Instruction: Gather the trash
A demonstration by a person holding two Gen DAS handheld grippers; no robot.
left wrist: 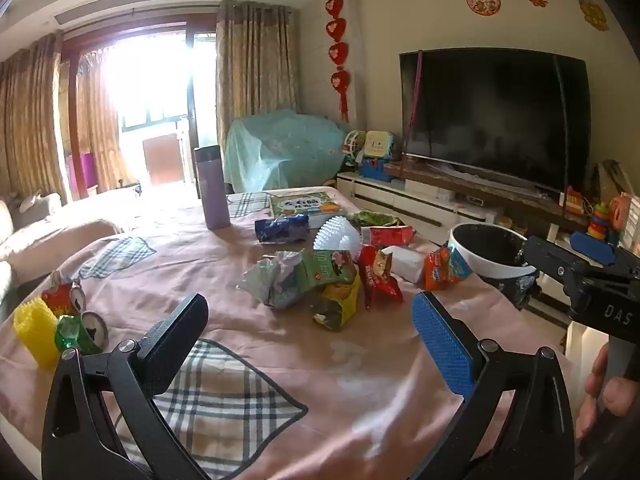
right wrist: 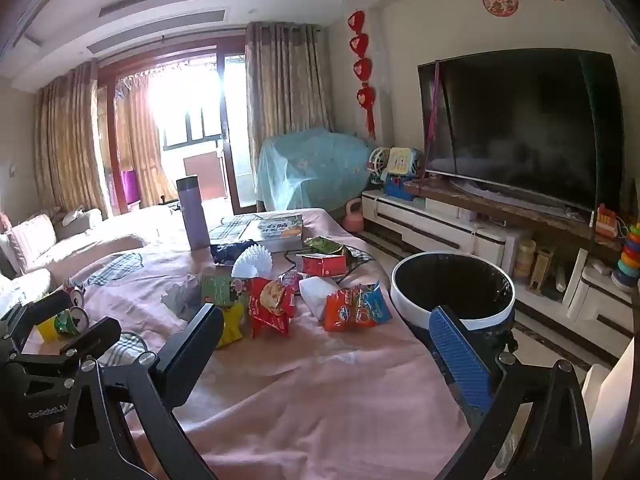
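A heap of trash lies mid-table on the pink cloth (left wrist: 360, 380): crumpled plastic (left wrist: 272, 280), a green packet (left wrist: 328, 268), a yellow packet (left wrist: 336, 308), a red snack bag (left wrist: 378, 276) and an orange bag (left wrist: 444, 268). Off the table's right edge stands a white-rimmed black bin (left wrist: 492, 268). My left gripper (left wrist: 310, 340) hangs open short of the heap, nothing between its fingers. In the right wrist view the right gripper (right wrist: 328, 350) is open and empty, the red bag (right wrist: 272, 304) and orange bag (right wrist: 356, 306) ahead, the bin (right wrist: 404, 300) by its blue finger.
Crushed cans (left wrist: 80, 320) and a yellow mesh sleeve (left wrist: 34, 332) sit at the table's left. At the far end are a purple flask (left wrist: 214, 188), a book (left wrist: 304, 204), a blue wrapper (left wrist: 282, 228), a white pleated paper (left wrist: 336, 236) and a red carton (left wrist: 386, 235). A TV (left wrist: 492, 116) is on the right.
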